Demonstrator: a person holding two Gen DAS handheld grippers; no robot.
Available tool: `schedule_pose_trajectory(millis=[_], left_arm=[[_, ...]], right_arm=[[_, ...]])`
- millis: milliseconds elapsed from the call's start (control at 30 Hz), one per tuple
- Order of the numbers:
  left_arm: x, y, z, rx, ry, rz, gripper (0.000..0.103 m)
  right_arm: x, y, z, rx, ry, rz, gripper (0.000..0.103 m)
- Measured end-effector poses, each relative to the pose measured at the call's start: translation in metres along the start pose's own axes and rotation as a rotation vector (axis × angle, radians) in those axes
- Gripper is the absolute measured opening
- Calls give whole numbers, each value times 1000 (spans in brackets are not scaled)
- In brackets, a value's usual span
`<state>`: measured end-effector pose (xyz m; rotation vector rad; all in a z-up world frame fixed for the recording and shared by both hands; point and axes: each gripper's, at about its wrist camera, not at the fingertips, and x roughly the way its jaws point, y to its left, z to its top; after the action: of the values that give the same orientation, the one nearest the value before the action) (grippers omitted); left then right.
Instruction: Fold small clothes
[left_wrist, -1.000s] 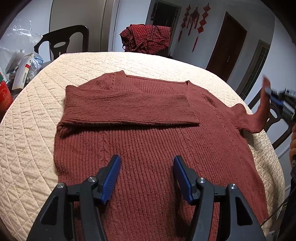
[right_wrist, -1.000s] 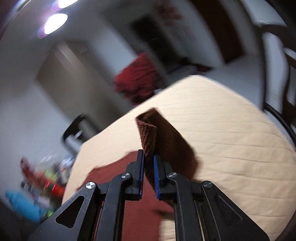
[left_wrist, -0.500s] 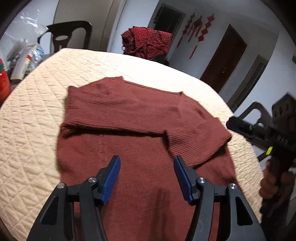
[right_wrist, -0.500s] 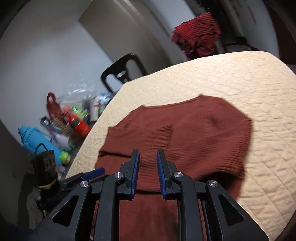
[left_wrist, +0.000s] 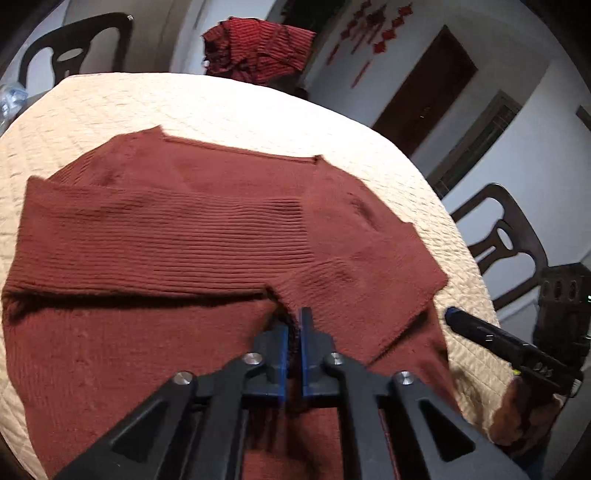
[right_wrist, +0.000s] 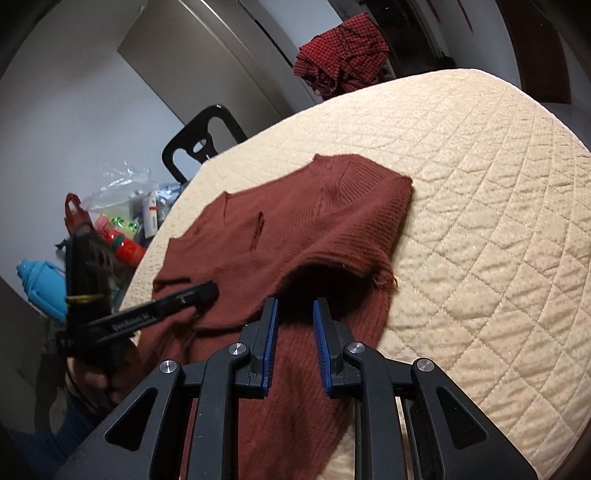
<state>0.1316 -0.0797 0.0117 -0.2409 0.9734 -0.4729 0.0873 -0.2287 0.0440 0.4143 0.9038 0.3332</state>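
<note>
1. The rust-brown knit sweater (left_wrist: 155, 236) lies flat on the quilted table cover (left_wrist: 221, 107), both sleeves now folded across its chest; a second ago the right sleeve hung lifted.
2. The left gripper (left_wrist: 292, 325), wide before, has just closed on the sleeve cuff.
3. The right gripper (right_wrist: 295, 314) stands narrowly parted, empty, sleeve released.
</note>
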Motion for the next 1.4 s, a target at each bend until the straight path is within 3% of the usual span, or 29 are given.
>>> schedule_pose_trajectory(millis=[267,400,567,900,1033,1133,1400], left_arm=[[-42,-16,46,118,-181,-61,6],[-22,17,56,54,-122,-10,6],[9,46,47,-15,-23,36,6],[-23,44,48,-16,-131,96,7],[-10,22,42,65,-98,70,7],[16,25,32,81,-22,100,7],[5,9,50,110,-101,110,7]], right_arm=[[13,-2,7,-23,10,-55,20],[22,-7,8,-26,46,-138,20],[17,-10,7,-23,37,-123,20],[1,-8,15,-28,-46,-82,20],[18,-11,17,-42,-6,-136,19],[25,-16,16,-49,29,-179,6],[24,-16,50,-68,-26,-177,6]])
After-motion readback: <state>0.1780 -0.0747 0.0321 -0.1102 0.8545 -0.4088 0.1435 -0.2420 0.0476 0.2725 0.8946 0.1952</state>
